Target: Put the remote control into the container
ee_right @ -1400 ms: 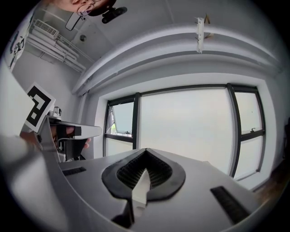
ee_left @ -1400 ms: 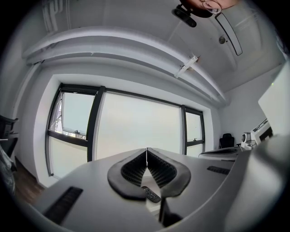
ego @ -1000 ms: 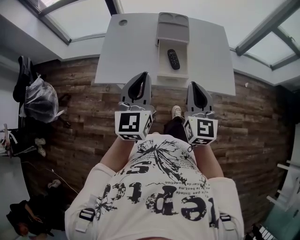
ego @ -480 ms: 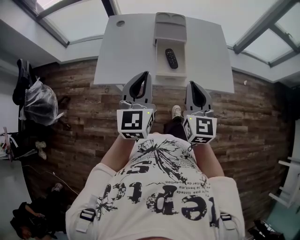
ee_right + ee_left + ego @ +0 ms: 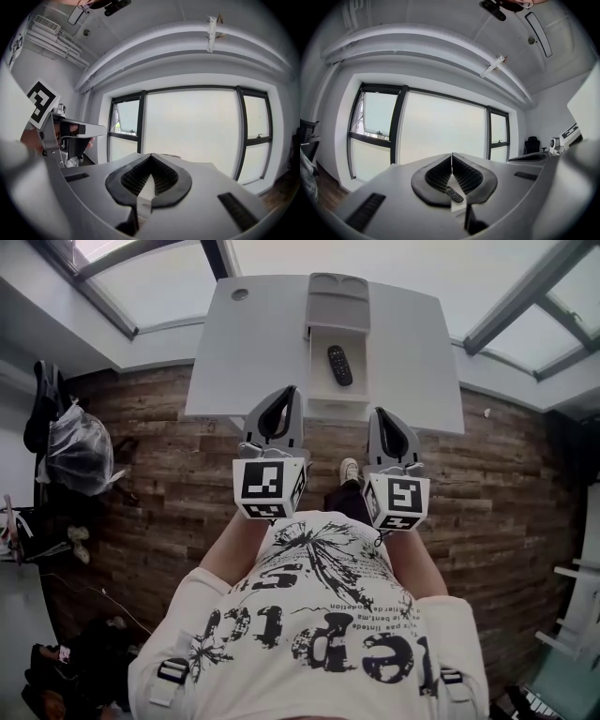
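A black remote control lies inside an open white container on the white table. The container's grey lid lies behind it. Both grippers hover over the wooden floor, short of the table's near edge and close to the person's body. The left gripper is shut with nothing held. The right gripper is shut and empty too. In the left gripper view the jaw tips meet, and the remote control shows below them. The right gripper's tips also meet, with a piece of the container beneath.
A wooden floor runs between the person and the table. A chair with a grey bag stands at the left. A round cable hole marks the table's far left corner. A shoe shows between the grippers.
The head view has shifted a little, so the table and container sit slightly higher and further left. Both grippers stay shut, nearly in place. The remote control has not moved.
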Demonstrator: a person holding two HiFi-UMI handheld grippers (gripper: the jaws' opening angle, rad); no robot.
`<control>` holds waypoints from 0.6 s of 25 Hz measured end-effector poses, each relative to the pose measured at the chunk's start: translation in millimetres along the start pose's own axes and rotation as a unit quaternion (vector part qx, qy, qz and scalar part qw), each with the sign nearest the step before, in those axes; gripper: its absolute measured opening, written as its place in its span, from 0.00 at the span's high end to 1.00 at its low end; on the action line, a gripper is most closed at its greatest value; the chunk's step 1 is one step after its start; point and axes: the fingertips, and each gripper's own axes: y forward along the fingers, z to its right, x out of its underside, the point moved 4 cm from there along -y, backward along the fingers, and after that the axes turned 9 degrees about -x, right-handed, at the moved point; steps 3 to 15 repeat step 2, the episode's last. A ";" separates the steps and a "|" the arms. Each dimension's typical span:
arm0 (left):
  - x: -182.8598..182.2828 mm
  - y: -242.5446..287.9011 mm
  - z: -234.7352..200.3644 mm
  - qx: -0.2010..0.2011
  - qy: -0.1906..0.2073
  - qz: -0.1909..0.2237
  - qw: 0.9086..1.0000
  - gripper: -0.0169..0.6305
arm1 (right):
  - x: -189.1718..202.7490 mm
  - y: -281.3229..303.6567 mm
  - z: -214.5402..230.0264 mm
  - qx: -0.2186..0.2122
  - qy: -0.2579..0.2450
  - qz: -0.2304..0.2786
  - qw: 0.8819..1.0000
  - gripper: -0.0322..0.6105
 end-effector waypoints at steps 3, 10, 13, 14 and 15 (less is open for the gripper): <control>-0.4 0.0 -0.3 0.003 -0.002 0.000 1.000 0.96 | -0.4 0.9 -1.6 -0.004 0.000 -0.003 1.000 0.96; -0.4 0.0 -0.3 0.003 -0.002 0.000 1.000 0.96 | -0.4 0.9 -1.6 -0.004 0.000 -0.003 1.000 0.96; -0.4 0.0 -0.3 0.003 -0.002 0.000 1.000 0.96 | -0.4 0.9 -1.6 -0.004 0.000 -0.003 1.000 0.96; -0.4 0.0 -0.3 0.003 -0.002 0.000 1.000 0.96 | -0.4 0.9 -1.6 -0.004 0.000 -0.003 1.000 0.96; -0.4 0.0 -0.3 0.003 -0.002 0.000 1.000 0.96 | -0.4 0.9 -1.6 -0.004 0.000 -0.003 1.000 0.96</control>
